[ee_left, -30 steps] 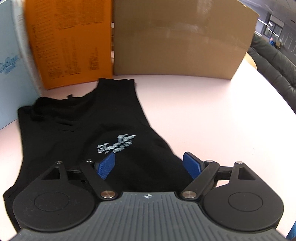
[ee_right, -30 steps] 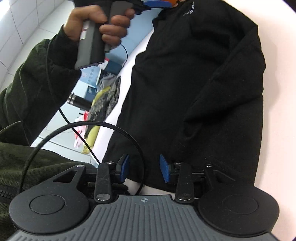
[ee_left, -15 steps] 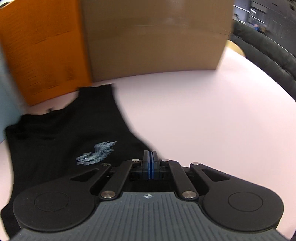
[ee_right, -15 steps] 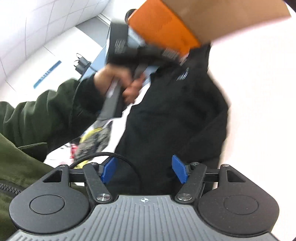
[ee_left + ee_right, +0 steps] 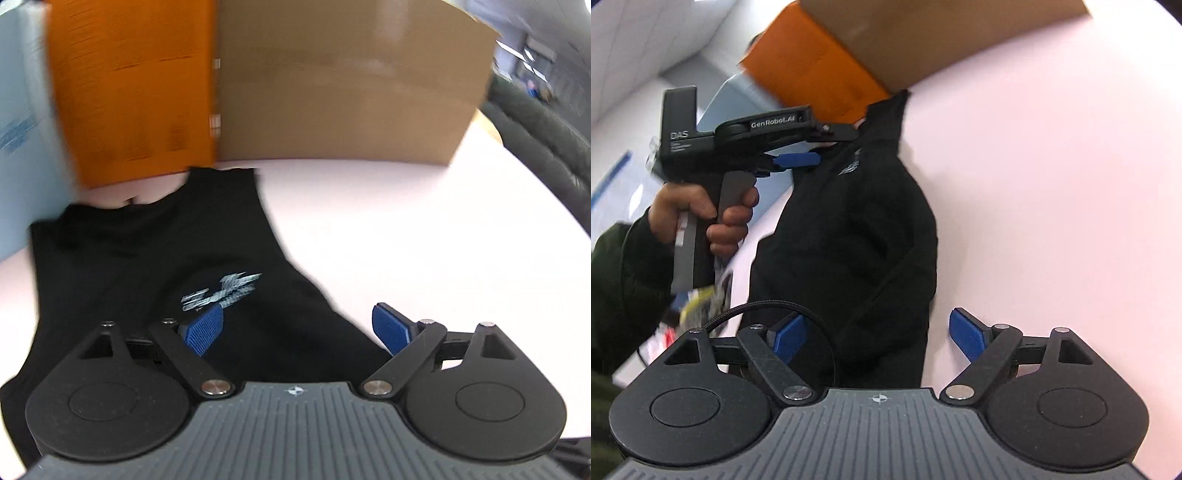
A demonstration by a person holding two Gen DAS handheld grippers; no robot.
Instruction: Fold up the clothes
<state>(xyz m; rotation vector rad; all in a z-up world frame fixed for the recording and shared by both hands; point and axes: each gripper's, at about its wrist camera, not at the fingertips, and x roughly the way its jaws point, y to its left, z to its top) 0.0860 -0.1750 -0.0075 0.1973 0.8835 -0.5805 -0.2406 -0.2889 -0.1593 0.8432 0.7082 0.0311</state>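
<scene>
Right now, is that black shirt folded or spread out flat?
Partly folded: the black shirt has one side doubled over its middle, a diagonal crease showing, and it lies narrow on the table.

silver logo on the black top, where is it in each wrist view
Left wrist: the silver logo sits left of centre, low on the black top, just above the left blue pad.
Right wrist: the logo is small, upper centre-left, beside the other gripper.
Shared landmark: the orange box.
</scene>
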